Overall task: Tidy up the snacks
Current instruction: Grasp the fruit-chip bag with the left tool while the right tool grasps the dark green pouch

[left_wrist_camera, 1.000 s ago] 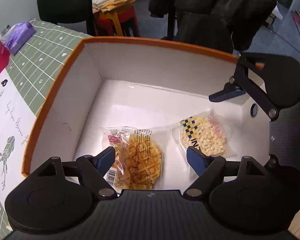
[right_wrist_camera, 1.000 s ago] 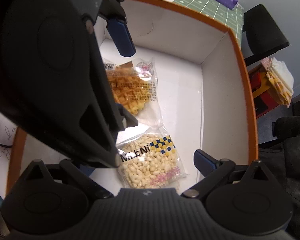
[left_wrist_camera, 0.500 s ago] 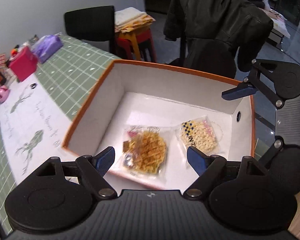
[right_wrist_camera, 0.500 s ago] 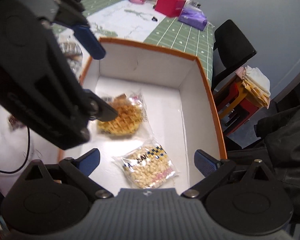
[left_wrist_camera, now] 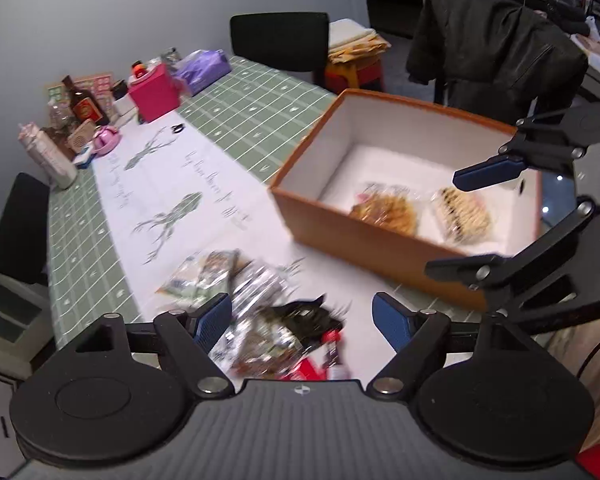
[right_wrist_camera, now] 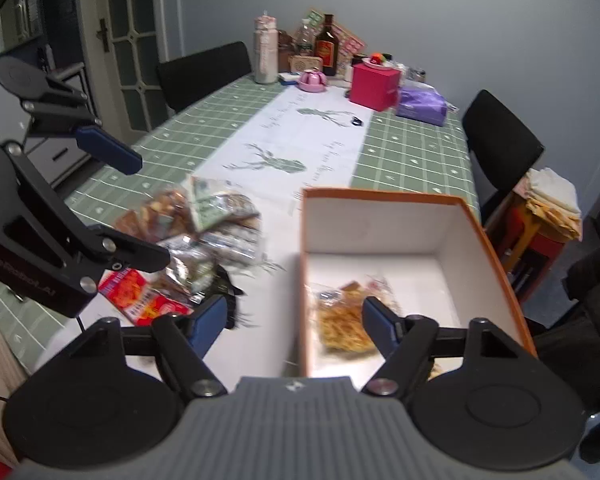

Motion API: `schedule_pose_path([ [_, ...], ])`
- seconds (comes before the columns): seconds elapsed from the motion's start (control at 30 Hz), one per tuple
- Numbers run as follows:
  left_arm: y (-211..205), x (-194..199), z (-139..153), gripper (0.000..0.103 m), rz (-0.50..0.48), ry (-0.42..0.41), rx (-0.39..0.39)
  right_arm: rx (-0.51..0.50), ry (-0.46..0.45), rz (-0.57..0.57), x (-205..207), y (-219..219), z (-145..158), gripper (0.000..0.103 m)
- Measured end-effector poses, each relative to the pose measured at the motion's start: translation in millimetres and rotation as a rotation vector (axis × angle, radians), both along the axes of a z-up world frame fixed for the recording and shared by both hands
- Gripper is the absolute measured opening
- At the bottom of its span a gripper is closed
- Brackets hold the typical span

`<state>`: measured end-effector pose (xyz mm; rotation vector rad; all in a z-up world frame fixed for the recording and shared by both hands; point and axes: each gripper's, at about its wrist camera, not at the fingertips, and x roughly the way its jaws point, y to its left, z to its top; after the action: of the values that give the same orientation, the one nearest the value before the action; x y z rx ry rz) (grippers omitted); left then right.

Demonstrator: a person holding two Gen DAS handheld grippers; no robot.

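Covering table (right_wrist_camera: 416,152): green checked cloth (left_wrist_camera: 236,120)

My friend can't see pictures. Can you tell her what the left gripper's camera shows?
The left hand-held gripper is open and empty above a blurry pile of snack packets on a green checked tablecloth. To the right is an orange box with a waffle packet and a puffed-rice packet inside, and the open right hand-held gripper is above it.

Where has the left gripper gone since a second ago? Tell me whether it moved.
Yes. The left gripper has pulled up and back out of the orange box, now hanging open over the snack pile beside it.
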<state>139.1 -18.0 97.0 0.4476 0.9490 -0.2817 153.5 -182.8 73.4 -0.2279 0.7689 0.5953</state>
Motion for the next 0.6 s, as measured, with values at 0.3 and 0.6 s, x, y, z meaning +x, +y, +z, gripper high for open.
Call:
schedule_pose_path([
  [0.3,59.4,4.0,-27.3,0.084,0.067,0.002,0.04,-0.043,0.037,0.095,7.3,65.3,-17.5,0.041],
  [0.6,95.0,38.0,-69.2,0.089,0.118,0.026,0.057,-0.074,0.094,0.126,41.6,102.3,-51.4,0.053],
])
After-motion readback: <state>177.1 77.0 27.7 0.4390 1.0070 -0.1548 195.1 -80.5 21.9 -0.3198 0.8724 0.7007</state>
